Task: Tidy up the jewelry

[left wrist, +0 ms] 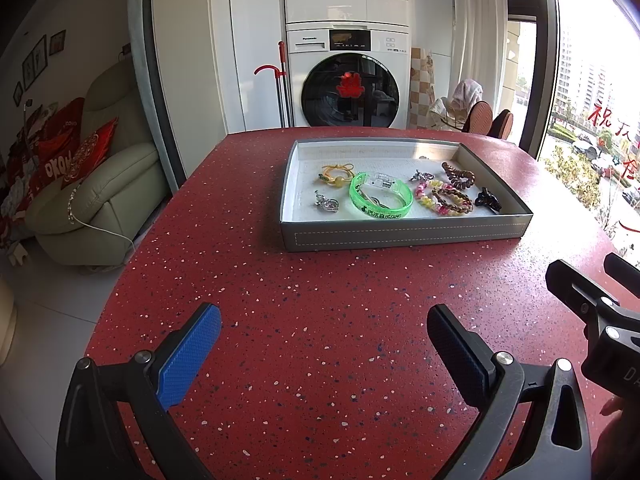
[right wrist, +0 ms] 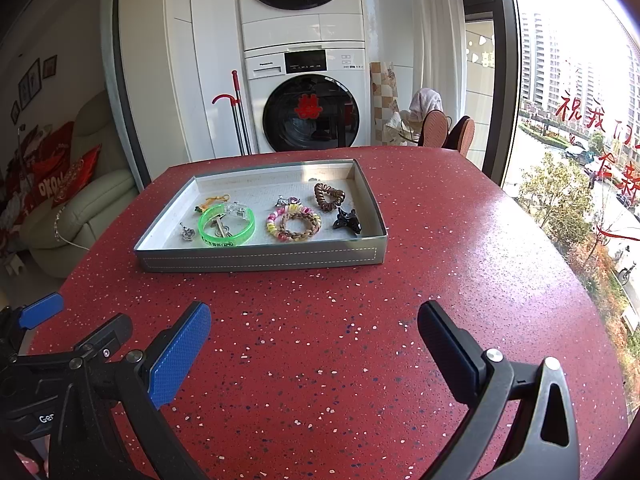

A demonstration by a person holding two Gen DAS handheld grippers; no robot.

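Note:
A grey tray (left wrist: 400, 236) (right wrist: 260, 258) sits on the red speckled table and holds several pieces of jewelry: a green bangle (left wrist: 380, 200) (right wrist: 227, 226), a yellow cord bracelet (left wrist: 336, 174), a silver charm (left wrist: 326, 202) (right wrist: 187, 233), a pink-yellow bead bracelet (left wrist: 430, 196) (right wrist: 280, 220), brown coil hair ties (left wrist: 458, 176) (right wrist: 329, 196) and a black hair clip (left wrist: 488, 199) (right wrist: 347, 220). My left gripper (left wrist: 324, 332) is open and empty, above the table short of the tray. My right gripper (right wrist: 314, 332) is open and empty, also short of the tray.
The red table (left wrist: 320, 360) ends in a curved edge at the left. The right gripper's body (left wrist: 600, 312) shows at the right of the left wrist view. A sofa (left wrist: 100, 200), washing machines (left wrist: 348, 88) and a window (right wrist: 580, 140) lie beyond.

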